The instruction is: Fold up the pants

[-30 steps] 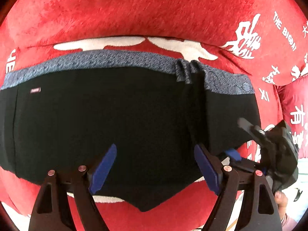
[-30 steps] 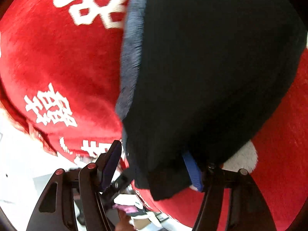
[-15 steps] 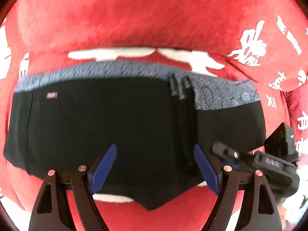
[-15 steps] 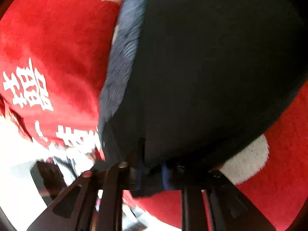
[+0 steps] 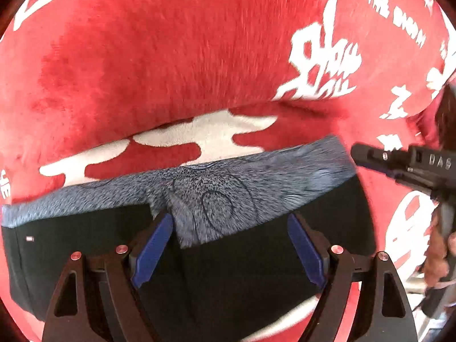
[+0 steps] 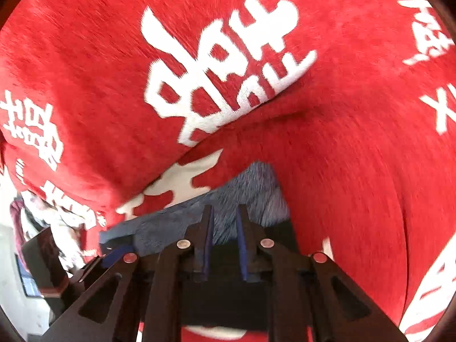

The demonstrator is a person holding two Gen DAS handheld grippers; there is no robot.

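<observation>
**Two grippers over the black pants on the red blanket**

Both grippers point steeply down at a pair of black pants [image 5: 245, 270] with a grey speckled waistband [image 5: 216, 196], spread on a red plush blanket [image 5: 171, 57] printed with white characters.

In the left wrist view, the left gripper [image 5: 228, 245] hangs with its jaws wide apart. The blue pads sit either side of a folded-over patch of waistband, where the grey band dips down into the black cloth. Nothing is pinched; the pads stand clear of the fabric, and the pants lie flat beneath and between them. A small white label [image 5: 29, 238] shows on the black cloth near the left edge. The waistband runs across the frame, rising toward the right.

At the right edge of that view the right gripper [image 5: 404, 165] comes in from the side, its black body tilted, beyond the right end of the waistband. A hand [image 5: 439, 253] shows blurred below it.

In the right wrist view the right gripper [image 6: 223, 228] has its jaws narrow, having just been closing; a slim gap remains between the blue pads, and no cloth is clearly caught in it. The waistband corner [image 6: 265, 193] lies just beyond and below the fingertips. Whether the pads touch it I cannot tell, since the frame is blurred.
</observation>
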